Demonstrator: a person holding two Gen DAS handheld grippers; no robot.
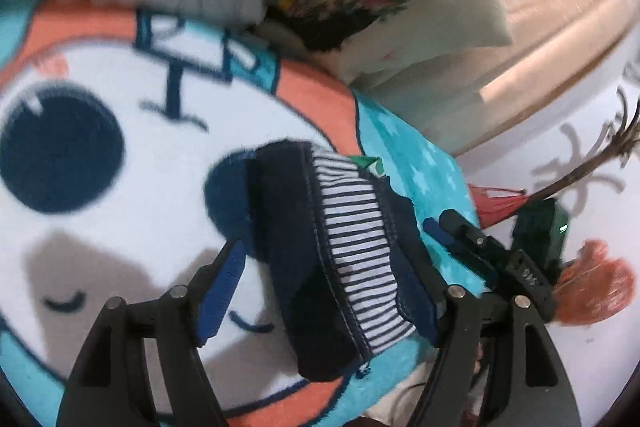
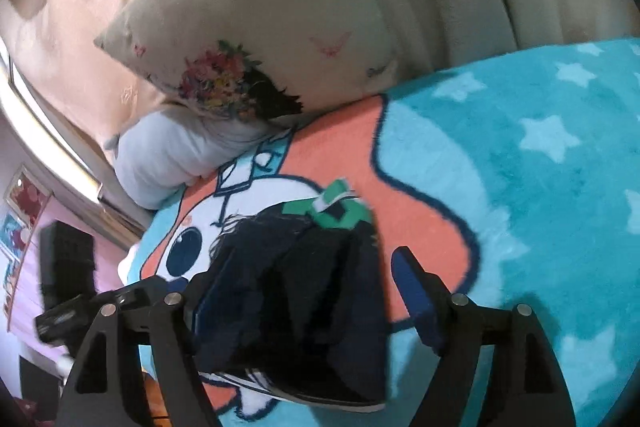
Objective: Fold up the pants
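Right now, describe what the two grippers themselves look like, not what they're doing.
Both match: the left gripper and right gripper have black plastic linkage arms with triangular cut-outs and silver pivot pins. Their fingers carry blue pads on the inner faces. No cables, sleeves or hands are visible.

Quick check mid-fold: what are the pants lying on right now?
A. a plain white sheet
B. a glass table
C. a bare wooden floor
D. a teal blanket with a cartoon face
D: the dark pants lie bunched on the teal blanket with white stars and an orange-edged cartoon face, between the open left gripper and right gripper.
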